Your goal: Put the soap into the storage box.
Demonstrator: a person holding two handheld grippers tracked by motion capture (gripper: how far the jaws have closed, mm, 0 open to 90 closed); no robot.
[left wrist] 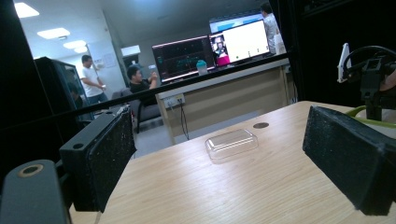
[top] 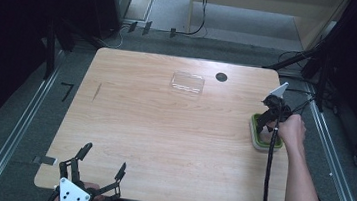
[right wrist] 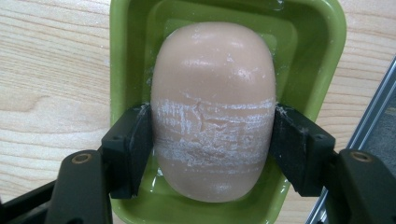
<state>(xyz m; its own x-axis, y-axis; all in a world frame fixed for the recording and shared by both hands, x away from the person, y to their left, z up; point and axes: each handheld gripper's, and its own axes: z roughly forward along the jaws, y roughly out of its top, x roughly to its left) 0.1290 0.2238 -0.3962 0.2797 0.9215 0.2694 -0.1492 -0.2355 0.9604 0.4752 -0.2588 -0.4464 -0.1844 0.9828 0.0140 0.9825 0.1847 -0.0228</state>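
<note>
A peach-coloured bar of soap [right wrist: 214, 107] lies in a green soap dish [right wrist: 322, 56] at the table's right edge. My right gripper [right wrist: 212, 149] is shut on the soap, its black pads [right wrist: 136, 149] pressed against both long sides over a band of white scrape marks. From above, the right gripper [top: 266, 124] points down into the green dish [top: 254, 127]. My left gripper [top: 102, 160] is open at the near left edge of the table, nothing between its jaws. A clear plastic lid [top: 187, 82] lies flat at the far middle, and the left gripper [left wrist: 219, 172] faces that lid [left wrist: 231, 143].
A round dark hole [top: 221, 77] sits in the table top near the far edge. A metal rail [top: 338, 162] runs along the floor just right of the table. Behind the table are monitors and people [left wrist: 140, 84] beyond a low counter.
</note>
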